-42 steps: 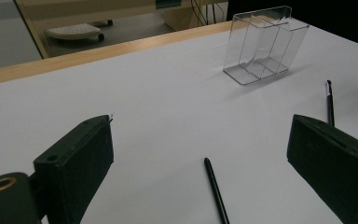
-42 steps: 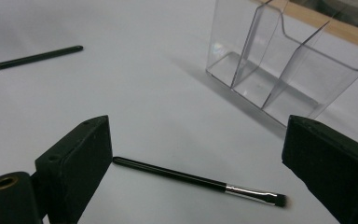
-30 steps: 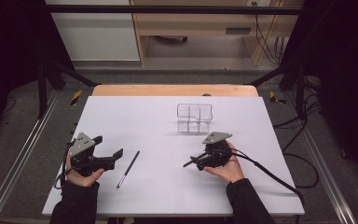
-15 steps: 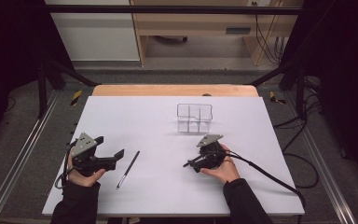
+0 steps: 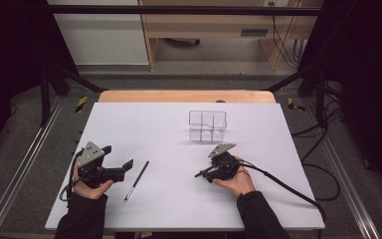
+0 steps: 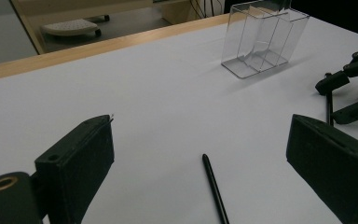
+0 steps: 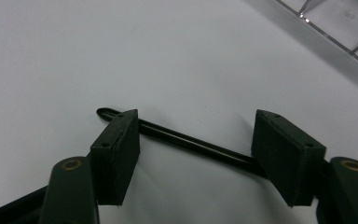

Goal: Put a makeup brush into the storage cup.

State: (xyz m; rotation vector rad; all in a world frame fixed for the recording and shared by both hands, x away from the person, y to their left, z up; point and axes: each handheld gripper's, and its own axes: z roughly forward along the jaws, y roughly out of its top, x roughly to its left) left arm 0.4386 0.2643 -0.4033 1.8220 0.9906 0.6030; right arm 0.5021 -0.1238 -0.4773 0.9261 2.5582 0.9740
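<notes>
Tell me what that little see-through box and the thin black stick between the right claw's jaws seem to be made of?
The box looks like clear hard plastic, perhaps acrylic: see-through walls and dividers with bright edges. The stick looks like glossy black plastic or coated metal, with a thin highlight running along it; which one I cannot tell. It lies between the right claw, whose jaws have just been closing.

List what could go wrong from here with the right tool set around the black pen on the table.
1. The right tool has just been closing its jaws with the black pen between them. The pen lies almost along the gap, from pad to pad, so the pads may shove or pivot it instead of clamping it.
2. The clear organiser stands close by, so a pen that skids could knock against it.
</notes>
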